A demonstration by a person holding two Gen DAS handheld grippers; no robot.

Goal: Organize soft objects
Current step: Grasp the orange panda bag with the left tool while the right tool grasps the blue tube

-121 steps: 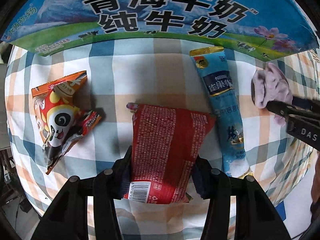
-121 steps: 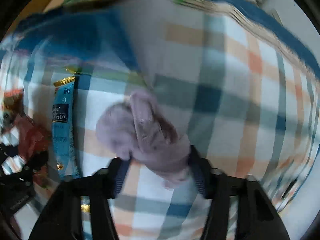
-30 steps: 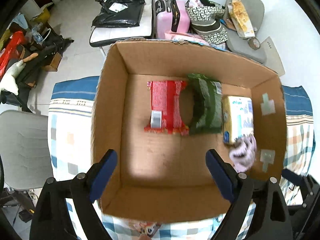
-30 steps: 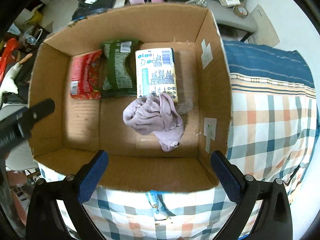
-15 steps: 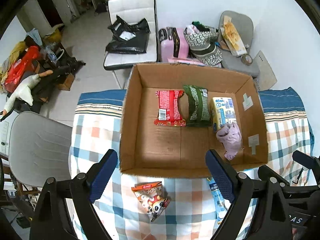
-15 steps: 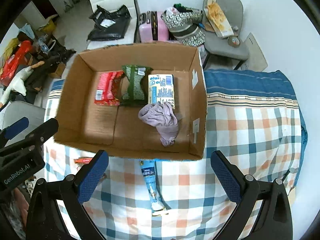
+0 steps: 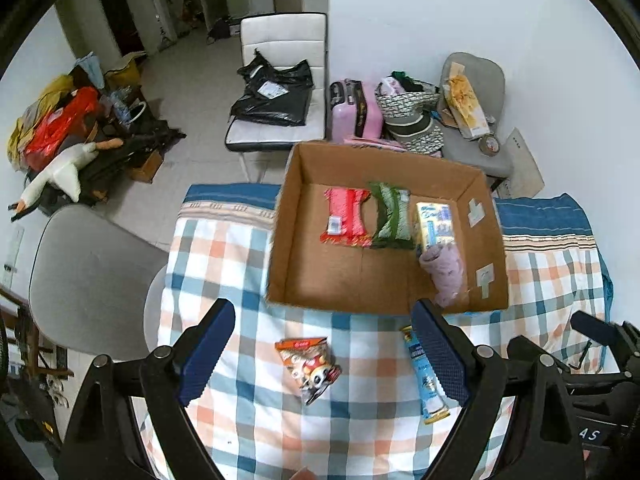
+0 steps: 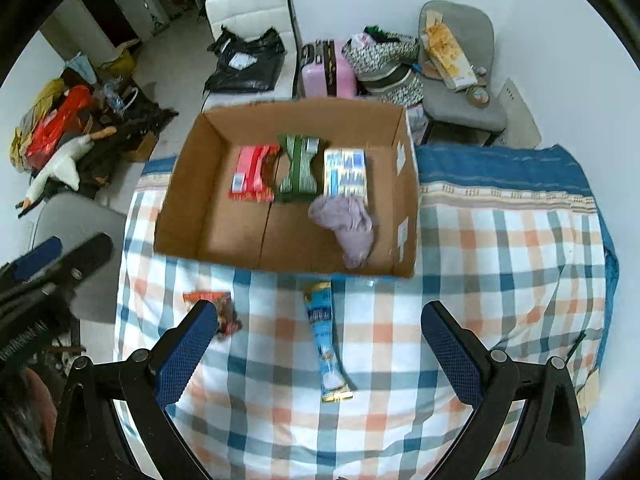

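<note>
Between picks. Both claws raised high above the cardboard box (image 8: 200, 216), left claw (image 7: 320, 356) and right claw (image 8: 316, 356) spread wide, pinching nothing. Inside the box: red packet (image 8: 252, 174), green packet (image 8: 298, 170), pale carton (image 8: 346, 178), purple cloth (image 8: 348, 228). Just in front of the box, on the checked counter (image 8: 480, 280): panda snack bag (image 7: 310, 368) and blue tube packet (image 8: 326, 340). Next, likely: descend, straddle one, close gently across its width.
</note>
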